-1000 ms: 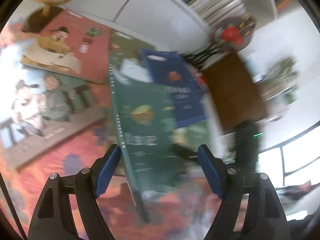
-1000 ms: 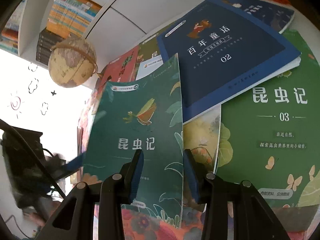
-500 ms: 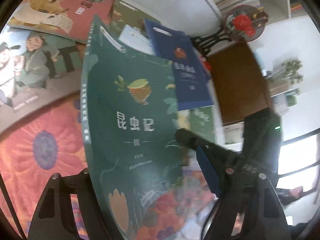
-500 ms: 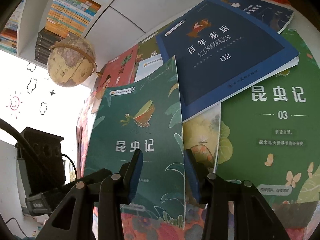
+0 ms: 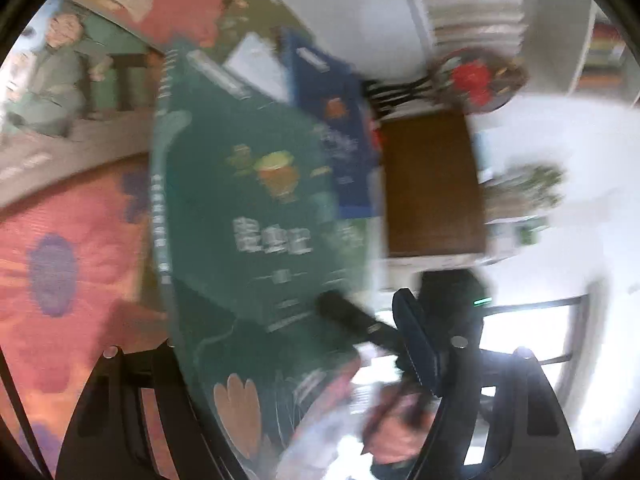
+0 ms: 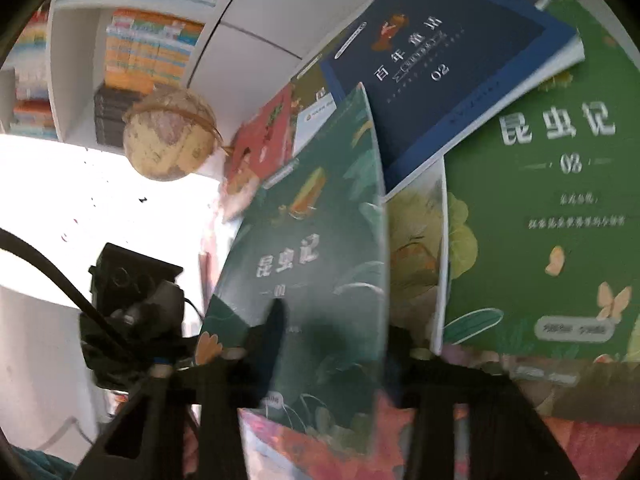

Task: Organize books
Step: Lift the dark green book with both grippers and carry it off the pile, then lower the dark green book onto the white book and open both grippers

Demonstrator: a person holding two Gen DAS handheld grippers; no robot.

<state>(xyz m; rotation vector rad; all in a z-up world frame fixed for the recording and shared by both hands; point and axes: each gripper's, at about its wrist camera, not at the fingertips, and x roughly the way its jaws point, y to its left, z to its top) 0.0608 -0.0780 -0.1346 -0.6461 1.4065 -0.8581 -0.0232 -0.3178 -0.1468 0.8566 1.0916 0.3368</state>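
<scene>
- Dark green book (image 6: 320, 276), lifted at an angle off the tabletop (image 5: 72, 240), cover curved, its lower end between the two claws; white title characters and an insect picture on the cover, blurred in both views.
- Right claw (image 6: 336, 340) closing on the book's lower edge: one finger (image 6: 272, 336) lying dark over the cover, the other behind the right edge; whether the pads press yet, cannot tell through the blur.
- Left claw (image 5: 304, 364) standing wide, the book's spine side passing in front of the left finger, the blue-padded right finger (image 5: 416, 344) apart from the cover.
- Seen from the left wrist, a dark fingertip of the right claw resting on the cover's lower right part.
- Just behind, a navy book (image 6: 452, 64) marked 02, lying tilted across a bright green book (image 6: 552, 208) marked 03.
- Further left on the patterned orange tabletop, a red book (image 5: 188, 4) and a picture book with cartoon figures (image 5: 60, 80), flat.
- Beyond, a globe (image 6: 168, 136) beside white bookshelves (image 6: 148, 52) packed with books.
- Right of the books in the left view, a brown wooden surface (image 5: 432, 184) and a red ornament (image 5: 476, 80).
</scene>
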